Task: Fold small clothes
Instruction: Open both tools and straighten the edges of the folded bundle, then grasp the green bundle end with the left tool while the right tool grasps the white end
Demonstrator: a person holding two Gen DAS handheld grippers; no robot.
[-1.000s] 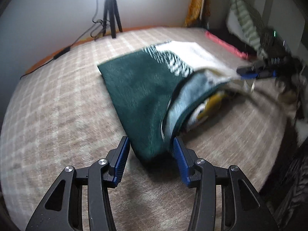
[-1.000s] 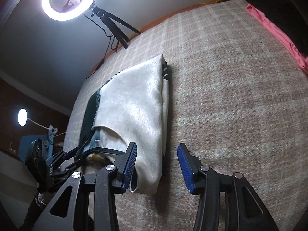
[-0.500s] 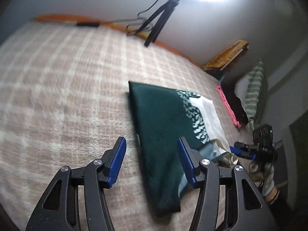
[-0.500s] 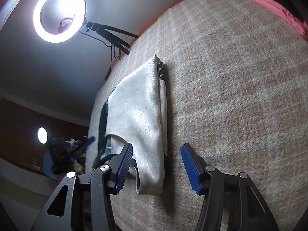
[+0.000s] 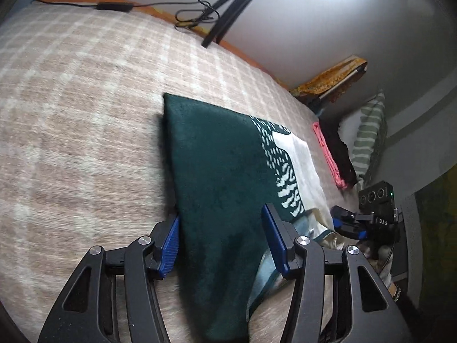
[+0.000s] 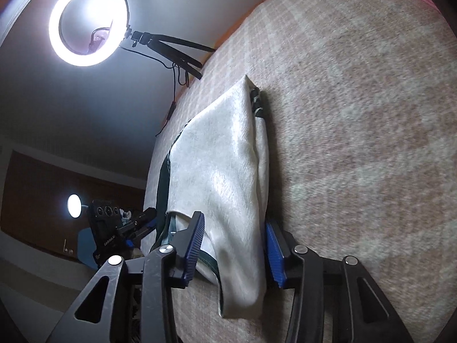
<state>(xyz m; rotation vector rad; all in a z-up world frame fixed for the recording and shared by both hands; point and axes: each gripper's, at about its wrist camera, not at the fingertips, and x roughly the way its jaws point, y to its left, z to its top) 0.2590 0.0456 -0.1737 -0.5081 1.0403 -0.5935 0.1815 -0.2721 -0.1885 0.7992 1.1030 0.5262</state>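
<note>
A folded garment, dark green [image 5: 217, 171] at one end and cream white [image 6: 225, 165] at the other, lies flat on the checked bedspread [image 5: 71, 91]. My left gripper [image 5: 221, 241] is open, its blue pads straddling the green near corner from above. My right gripper [image 6: 234, 250] is open, its pads either side of the white near corner. Each gripper shows in the other's view: the right one in the left wrist view [image 5: 350, 224], the left one in the right wrist view [image 6: 140, 227]. The garment's near opening shows grey-blue lining [image 5: 267, 274].
A ring light [image 6: 88, 23] on a tripod [image 5: 228, 17] stands at the bed's far edge with a cable [image 5: 114, 6] along it. A pink cloth [image 5: 328, 154], a dark cloth and a striped pillow [image 5: 368, 140] lie at the bed's head. An orange patterned cloth [image 5: 331, 78] sits in the corner.
The lifted near edge of the garment came down and it now lies flat. Both grippers moved in over their corners; the right one shifted left so the white corner sits between its pads.
</note>
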